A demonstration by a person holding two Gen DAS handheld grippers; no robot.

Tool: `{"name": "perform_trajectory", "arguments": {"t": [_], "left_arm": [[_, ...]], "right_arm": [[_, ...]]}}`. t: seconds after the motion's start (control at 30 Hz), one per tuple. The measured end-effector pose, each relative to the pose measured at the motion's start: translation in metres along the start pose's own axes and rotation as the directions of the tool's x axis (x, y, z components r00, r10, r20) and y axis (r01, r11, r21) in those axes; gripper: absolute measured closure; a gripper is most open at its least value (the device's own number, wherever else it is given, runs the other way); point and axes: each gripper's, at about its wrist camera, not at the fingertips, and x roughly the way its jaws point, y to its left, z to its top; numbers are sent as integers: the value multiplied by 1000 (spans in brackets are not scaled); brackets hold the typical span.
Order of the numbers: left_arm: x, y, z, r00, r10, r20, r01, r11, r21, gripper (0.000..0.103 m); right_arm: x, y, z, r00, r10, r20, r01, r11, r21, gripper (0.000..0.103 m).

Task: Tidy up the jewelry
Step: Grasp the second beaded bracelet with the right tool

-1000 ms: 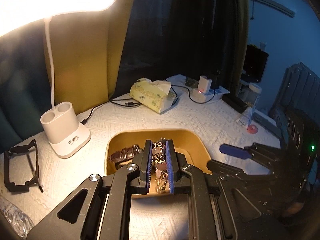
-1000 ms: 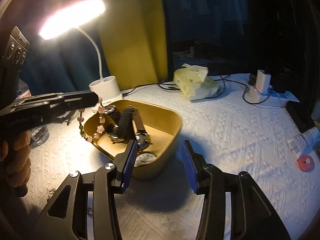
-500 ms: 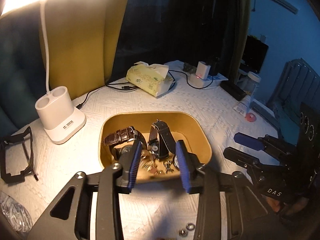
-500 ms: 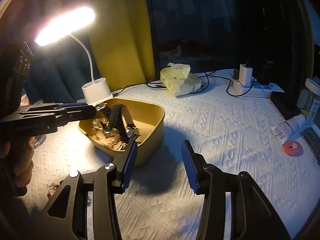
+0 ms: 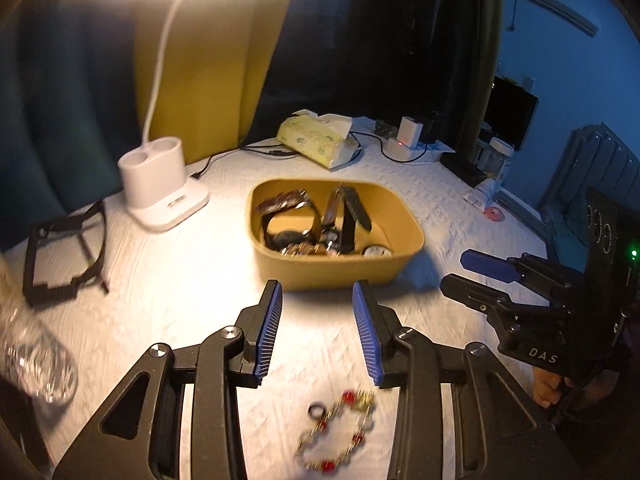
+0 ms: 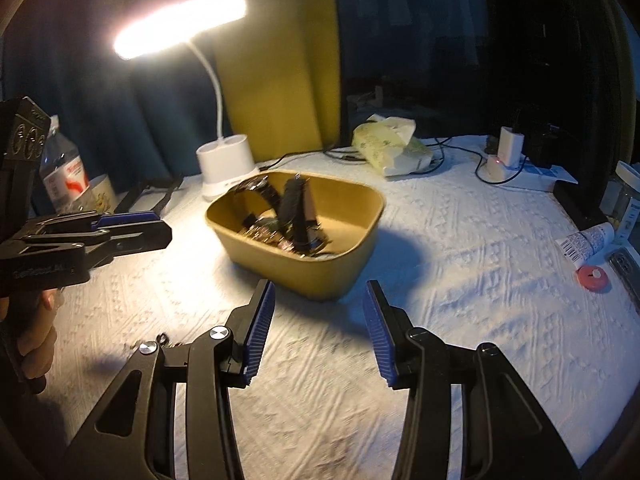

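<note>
A yellow tray (image 5: 336,270) (image 6: 320,276) sits mid-table and holds several watches (image 5: 288,216) and a pink bead bracelet (image 5: 304,247). My left gripper (image 5: 318,304) is open and empty, just in front of the tray. A gold bracelet with red beads (image 5: 340,432) and a small ring (image 5: 316,407) lie on the cloth below its jaws. My right gripper (image 6: 318,308) is open and empty, in front of the tray's near wall. The left gripper also shows at the left of the right wrist view (image 6: 132,226).
A white lamp base (image 5: 160,188) stands left of the tray. Black glasses (image 5: 64,252) and a plastic bottle (image 5: 32,352) lie at the left. A tissue pack (image 5: 316,140), a charger (image 5: 406,140), a tube (image 6: 588,240) and a red cap (image 6: 592,278) lie at the back and right.
My left gripper opened over the tray and let go of the pink bead bracelet, which dropped in. Both grippers then drew back from the tray toward the near edge.
</note>
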Motion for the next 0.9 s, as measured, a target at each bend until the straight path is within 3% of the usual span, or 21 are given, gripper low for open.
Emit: {"name": "perform_trajectory", "arguments": {"t": [0.37,0.9], "left_arm": [[-23,31,-36,1000,21,15,-20,998,-66,64],[-29,46,-46,999,51,17,-49,994,-100,64]], "right_arm": [[6,39,-18,998,19,-62,-23,998,-61,57],[21,95,-40,983,93,-157,-120,979,-166,58]]}}
